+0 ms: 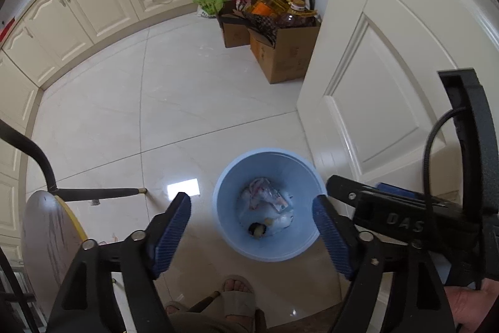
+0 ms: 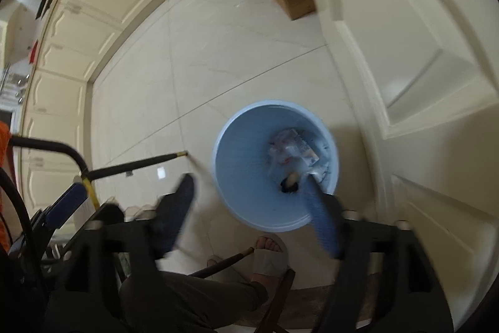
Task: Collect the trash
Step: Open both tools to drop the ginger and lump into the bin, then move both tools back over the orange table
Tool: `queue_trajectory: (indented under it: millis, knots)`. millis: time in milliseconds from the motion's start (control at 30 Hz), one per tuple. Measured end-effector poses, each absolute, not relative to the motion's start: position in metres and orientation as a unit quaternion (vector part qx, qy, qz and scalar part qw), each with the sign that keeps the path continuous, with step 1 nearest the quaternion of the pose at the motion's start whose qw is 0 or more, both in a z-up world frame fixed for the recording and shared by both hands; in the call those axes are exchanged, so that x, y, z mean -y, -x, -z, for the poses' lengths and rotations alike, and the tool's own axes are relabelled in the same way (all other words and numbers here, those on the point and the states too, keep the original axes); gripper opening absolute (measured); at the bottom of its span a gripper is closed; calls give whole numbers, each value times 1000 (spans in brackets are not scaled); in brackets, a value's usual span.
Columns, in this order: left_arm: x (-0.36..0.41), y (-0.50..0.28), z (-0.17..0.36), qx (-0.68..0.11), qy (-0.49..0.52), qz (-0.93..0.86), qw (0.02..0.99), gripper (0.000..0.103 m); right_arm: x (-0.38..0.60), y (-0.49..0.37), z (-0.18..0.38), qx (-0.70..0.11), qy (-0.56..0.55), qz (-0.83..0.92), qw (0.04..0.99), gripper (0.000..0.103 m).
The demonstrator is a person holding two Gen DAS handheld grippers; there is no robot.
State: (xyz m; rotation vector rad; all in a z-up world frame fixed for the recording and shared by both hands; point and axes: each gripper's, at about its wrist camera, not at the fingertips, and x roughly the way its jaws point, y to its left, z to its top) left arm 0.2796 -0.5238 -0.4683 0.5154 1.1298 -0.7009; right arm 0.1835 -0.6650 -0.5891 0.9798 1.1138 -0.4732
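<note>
A light blue trash bin [image 1: 224, 227] stands on the pale tiled floor, right below both grippers. Crumpled wrappers [image 1: 265, 197] and a small dark round scrap [image 1: 257, 229] lie in its bottom. My left gripper [image 1: 252, 208] hangs open above the bin, nothing between its blue pads. In the right wrist view the same bin [image 2: 240, 158] holds the wrappers [image 2: 293, 149]. My right gripper [image 2: 249, 192] is open too and blurred, with its right finger [image 2: 321, 217] over the bin's near rim. The right gripper's black body [image 1: 405, 217] shows at the right of the left wrist view.
A white panelled door [image 1: 389, 67] stands just right of the bin. Cardboard boxes [image 1: 280, 52] with oil bottles and rice bags sit in the far corner. Cream cabinets [image 1: 78, 8] line the left. A round stool [image 1: 46, 239] and black chair legs are near left; a sandalled foot [image 1: 237, 295] below.
</note>
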Motion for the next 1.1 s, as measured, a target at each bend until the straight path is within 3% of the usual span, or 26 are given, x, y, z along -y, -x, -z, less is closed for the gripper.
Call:
queue_trajectory:
  millis: [133, 500, 633, 767, 1100]
  knots:
    - [515, -268, 452, -509, -231, 314, 768, 79, 666, -176, 583, -484, -467, 210, 709, 101]
    - [474, -223, 381, -462, -179, 370, 786, 86, 661, -149, 539, -395, -541, 205, 714, 103]
    - [442, -206, 344, -435, -152, 383, 801, 87, 649, -144, 505, -375, -530, 202, 733, 103]
    - [399, -189, 310, -402, -131, 389, 818, 95, 631, -145, 462, -355, -510, 193, 760, 103]
    - [247, -135, 248, -333, -45, 365, 868, 102, 541, -160, 336, -307, -415, 142, 845, 103]
